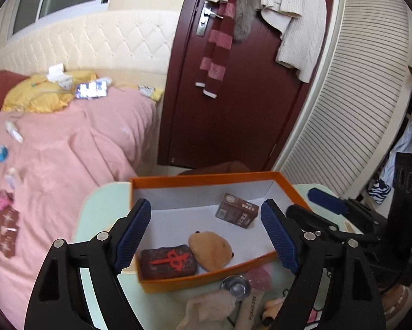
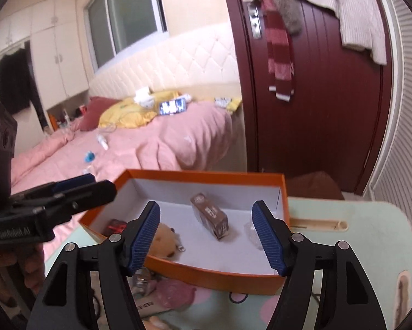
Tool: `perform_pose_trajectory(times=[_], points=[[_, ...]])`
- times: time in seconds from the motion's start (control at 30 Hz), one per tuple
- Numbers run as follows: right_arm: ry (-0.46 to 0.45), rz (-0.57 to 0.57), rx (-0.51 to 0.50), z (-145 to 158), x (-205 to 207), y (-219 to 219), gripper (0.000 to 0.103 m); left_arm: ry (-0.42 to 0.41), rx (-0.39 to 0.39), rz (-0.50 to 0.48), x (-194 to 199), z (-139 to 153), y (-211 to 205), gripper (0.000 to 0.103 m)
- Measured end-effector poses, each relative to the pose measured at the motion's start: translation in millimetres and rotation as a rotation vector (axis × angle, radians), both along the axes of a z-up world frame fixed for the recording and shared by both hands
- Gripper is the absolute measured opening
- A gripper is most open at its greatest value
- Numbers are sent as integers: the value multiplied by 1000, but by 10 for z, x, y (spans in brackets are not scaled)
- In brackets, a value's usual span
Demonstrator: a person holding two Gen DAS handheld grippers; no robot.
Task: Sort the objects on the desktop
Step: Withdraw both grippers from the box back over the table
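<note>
Sorting in progress: orange box (image 1: 206, 178) part-filled, both grippers empty.

The box sits at the desk's far edge and holds a brown carton (image 1: 236, 211), a tan plush (image 1: 211, 250) and a dark block with a red mark (image 1: 167, 261). Unsorted items, including a metal disc (image 1: 236, 286), lie at the near edge. The left gripper (image 1: 206, 236) and right gripper (image 2: 208, 236) hover with jaws wide apart, holding nothing. Judged risk: the grippers work close together and could collide, or knock the light box along the pale green desk (image 2: 370, 236). Beyond the desk stand a pink bed (image 1: 68, 151) and a dark red door (image 1: 247, 104).
</note>
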State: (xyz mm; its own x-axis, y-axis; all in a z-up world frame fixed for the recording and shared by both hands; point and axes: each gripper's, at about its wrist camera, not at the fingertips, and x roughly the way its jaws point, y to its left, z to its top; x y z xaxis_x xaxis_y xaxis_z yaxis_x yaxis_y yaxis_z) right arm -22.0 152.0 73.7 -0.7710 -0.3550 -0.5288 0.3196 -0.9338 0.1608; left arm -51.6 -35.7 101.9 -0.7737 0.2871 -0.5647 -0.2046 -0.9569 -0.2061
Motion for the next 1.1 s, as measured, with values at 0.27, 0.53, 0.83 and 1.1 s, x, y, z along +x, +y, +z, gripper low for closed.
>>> perform_pose_trajectory(times=[0.27, 0.53, 0.83, 1.1], points=[[12, 4, 21, 138, 454, 60, 70, 21, -84, -7, 574, 80, 35, 82], [-157, -14, 91, -324, 865, 168, 70, -147, -157, -15, 983, -463, 133, 82], [-290, -1, 217, -649, 946, 80, 100, -237, -223, 103, 1014, -957, 95, 103], [-280, 6, 241, -713, 936, 42, 103, -222, -221, 105, 985, -1047, 111, 103]])
